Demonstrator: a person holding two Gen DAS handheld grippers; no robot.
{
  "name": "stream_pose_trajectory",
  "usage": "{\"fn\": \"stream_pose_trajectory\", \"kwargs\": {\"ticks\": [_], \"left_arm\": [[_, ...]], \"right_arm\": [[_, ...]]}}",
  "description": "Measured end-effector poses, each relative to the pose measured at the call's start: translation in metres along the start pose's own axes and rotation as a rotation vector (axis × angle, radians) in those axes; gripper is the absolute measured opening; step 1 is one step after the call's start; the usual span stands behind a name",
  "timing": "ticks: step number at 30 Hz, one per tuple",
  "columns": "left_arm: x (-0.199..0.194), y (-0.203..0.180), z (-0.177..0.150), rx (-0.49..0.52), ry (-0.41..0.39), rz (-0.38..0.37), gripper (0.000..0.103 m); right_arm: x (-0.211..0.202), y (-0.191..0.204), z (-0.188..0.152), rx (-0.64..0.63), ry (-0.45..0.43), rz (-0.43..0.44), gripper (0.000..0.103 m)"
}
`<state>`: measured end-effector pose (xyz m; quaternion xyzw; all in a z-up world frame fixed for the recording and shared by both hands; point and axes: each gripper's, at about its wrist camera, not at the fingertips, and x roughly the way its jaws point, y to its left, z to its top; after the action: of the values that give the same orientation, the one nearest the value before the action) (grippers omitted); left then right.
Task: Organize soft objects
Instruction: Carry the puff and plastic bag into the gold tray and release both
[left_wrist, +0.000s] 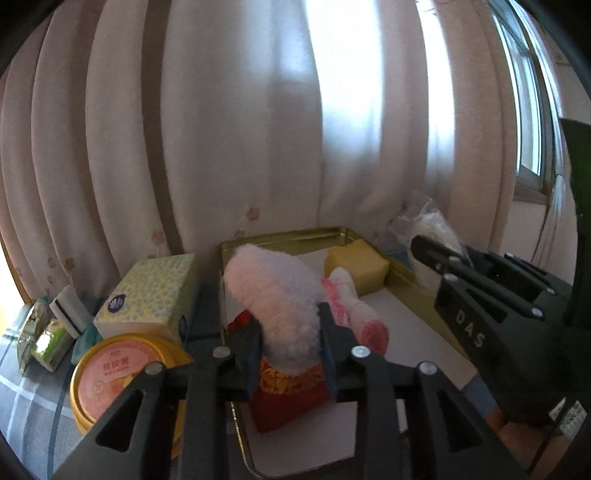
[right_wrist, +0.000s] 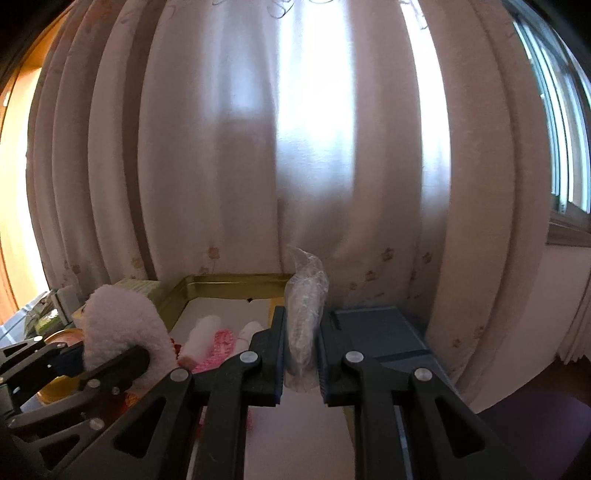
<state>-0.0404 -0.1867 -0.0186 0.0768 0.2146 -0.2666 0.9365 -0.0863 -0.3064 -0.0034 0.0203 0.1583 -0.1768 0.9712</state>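
My left gripper (left_wrist: 290, 347) is shut on a fluffy pale pink plush piece (left_wrist: 277, 295) and holds it above the front of a gold metal tray (left_wrist: 280, 236). In the tray lie a red and gold pouch (left_wrist: 291, 398), a pink and white sock (left_wrist: 354, 310) and a yellow sponge (left_wrist: 356, 264). My right gripper (right_wrist: 301, 354) is shut on a clear plastic bag with white filling (right_wrist: 304, 314), held upright over the tray's right side. The plush piece (right_wrist: 118, 325) and sock (right_wrist: 210, 339) also show in the right wrist view.
Left of the tray stand a tissue box (left_wrist: 151, 291), a round orange-lidded tin (left_wrist: 114, 373) and small packets (left_wrist: 48, 336) on a checked cloth. A grey box (right_wrist: 380, 328) sits right of the tray. A curtain (left_wrist: 240, 129) hangs close behind.
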Motion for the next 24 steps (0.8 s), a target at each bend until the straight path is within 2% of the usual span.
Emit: {"fn": "stream_pose_trajectory", "kwargs": {"ticks": [1, 2, 3, 4, 6, 7, 8, 9, 10, 18, 24], "left_arm": [[0.0, 0.0, 0.0, -0.002, 0.002, 0.007, 0.033], [-0.002, -0.001, 0.0, -0.001, -0.001, 0.017, 0.049], [-0.002, -0.001, 0.001, 0.0, -0.006, 0.021, 0.06], [-0.004, -0.001, 0.0, -0.006, -0.013, 0.052, 0.066], [-0.006, 0.004, 0.001, -0.032, -0.015, 0.063, 0.08], [-0.005, 0.008, 0.001, -0.054, -0.009, 0.076, 0.088], [-0.005, 0.011, 0.001, -0.069, -0.003, 0.089, 0.103], [-0.007, 0.014, 0.001, -0.082, -0.006, 0.102, 0.103], [-0.01, 0.015, 0.0, -0.09, -0.017, 0.101, 0.103], [-0.024, 0.013, 0.0, -0.061, -0.102, 0.116, 0.103], [-0.028, 0.033, -0.002, -0.119, -0.11, 0.149, 0.103]], "right_arm": [[0.001, 0.0, 0.0, 0.001, 0.002, 0.006, 0.017], [0.003, 0.0, 0.001, 0.001, 0.006, 0.018, 0.019], [0.004, 0.001, 0.001, -0.004, 0.015, 0.036, 0.02], [0.005, 0.002, 0.001, -0.007, 0.019, 0.039, 0.026], [0.003, 0.0, 0.001, 0.004, 0.007, 0.018, 0.042], [0.0, -0.002, 0.001, 0.019, -0.006, 0.004, 0.058], [-0.003, -0.005, 0.001, 0.035, -0.021, -0.012, 0.077], [-0.007, -0.008, 0.0, 0.051, -0.042, -0.017, 0.083], [-0.01, -0.008, 0.0, 0.055, -0.057, -0.016, 0.084], [-0.023, -0.006, 0.001, 0.075, -0.111, -0.046, 0.084], [-0.037, -0.011, 0.003, 0.102, -0.186, -0.1, 0.084]]}}
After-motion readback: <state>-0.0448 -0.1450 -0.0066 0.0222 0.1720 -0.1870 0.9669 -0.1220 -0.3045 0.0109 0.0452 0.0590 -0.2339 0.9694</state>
